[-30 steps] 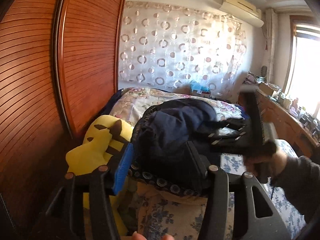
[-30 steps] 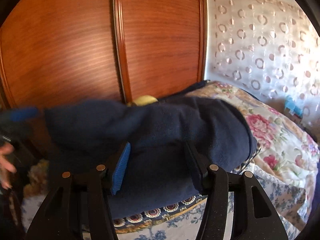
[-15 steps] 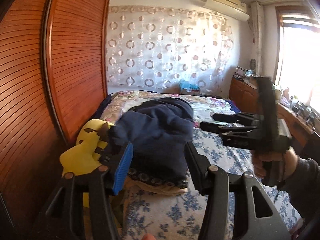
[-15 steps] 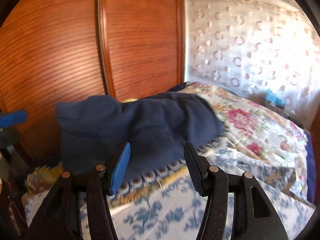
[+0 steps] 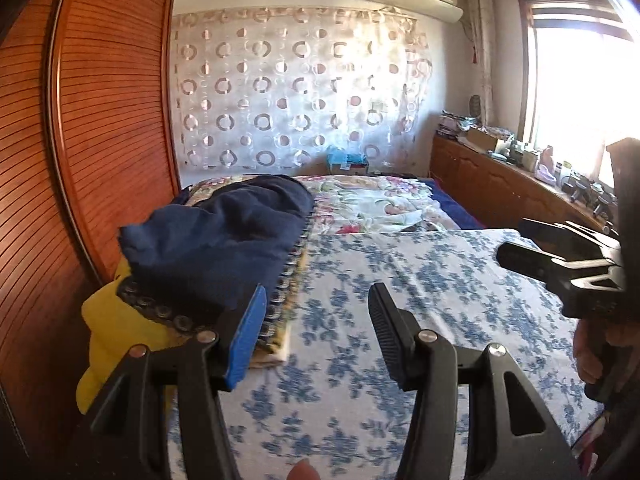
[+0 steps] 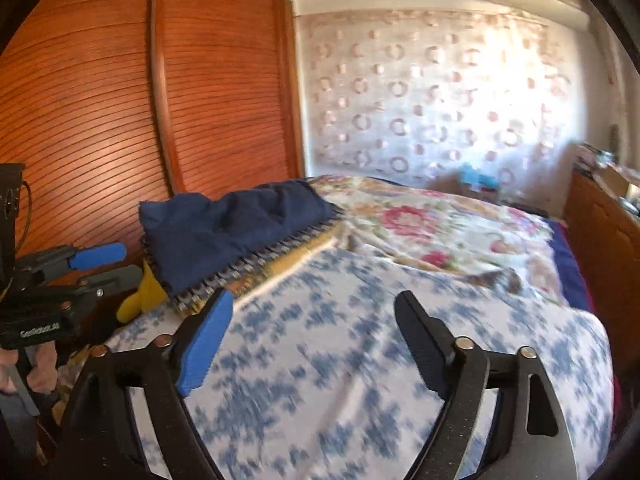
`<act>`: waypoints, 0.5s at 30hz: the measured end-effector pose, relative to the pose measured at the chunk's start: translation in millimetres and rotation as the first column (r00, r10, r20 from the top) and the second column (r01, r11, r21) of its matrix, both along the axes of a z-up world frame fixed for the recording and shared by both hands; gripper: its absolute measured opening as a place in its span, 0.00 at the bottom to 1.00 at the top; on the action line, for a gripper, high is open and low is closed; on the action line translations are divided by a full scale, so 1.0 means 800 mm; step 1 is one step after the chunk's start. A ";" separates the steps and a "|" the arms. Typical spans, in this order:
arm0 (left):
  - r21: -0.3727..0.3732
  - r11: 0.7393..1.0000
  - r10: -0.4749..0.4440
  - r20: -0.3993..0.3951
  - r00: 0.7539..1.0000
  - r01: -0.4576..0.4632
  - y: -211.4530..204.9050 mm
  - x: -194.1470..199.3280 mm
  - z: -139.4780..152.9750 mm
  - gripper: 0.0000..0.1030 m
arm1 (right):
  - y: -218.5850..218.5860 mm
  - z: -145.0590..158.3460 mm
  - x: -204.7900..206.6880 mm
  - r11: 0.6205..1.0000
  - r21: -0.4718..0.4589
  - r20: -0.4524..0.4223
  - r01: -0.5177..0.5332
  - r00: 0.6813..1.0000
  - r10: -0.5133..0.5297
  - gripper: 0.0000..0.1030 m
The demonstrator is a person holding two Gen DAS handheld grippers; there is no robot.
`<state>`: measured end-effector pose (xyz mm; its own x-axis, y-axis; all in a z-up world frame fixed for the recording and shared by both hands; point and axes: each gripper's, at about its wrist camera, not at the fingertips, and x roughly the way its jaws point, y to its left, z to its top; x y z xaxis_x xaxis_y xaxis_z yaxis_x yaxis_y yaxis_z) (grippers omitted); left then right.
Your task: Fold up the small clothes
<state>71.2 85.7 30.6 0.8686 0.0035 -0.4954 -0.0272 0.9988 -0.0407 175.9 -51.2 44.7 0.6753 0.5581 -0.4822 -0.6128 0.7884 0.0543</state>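
Garment [image 5: 224, 236], one; tools, two, empty.

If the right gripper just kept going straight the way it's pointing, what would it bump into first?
Probably the blue-flowered bedsheet. The right gripper tilts down over it, jaws opening, with nothing between them. The folded navy garment sits off to the left of that line. Depth is hard to judge.
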 end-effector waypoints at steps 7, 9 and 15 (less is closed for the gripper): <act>-0.029 0.998 -0.048 0.014 0.999 0.049 -0.038 -0.008 0.016 0.52 | -0.085 0.016 -0.044 0.983 0.040 0.018 0.180 0.983 -0.181 0.87; -0.033 0.998 -0.057 0.023 0.998 0.058 -0.046 -0.011 0.020 0.52 | -0.105 0.024 -0.054 0.972 0.050 0.036 0.230 0.972 -0.232 0.87; -0.010 0.999 -0.046 0.042 0.998 0.046 -0.061 -0.014 0.032 0.52 | -0.146 0.031 -0.071 0.950 0.045 0.057 0.308 0.949 -0.311 0.87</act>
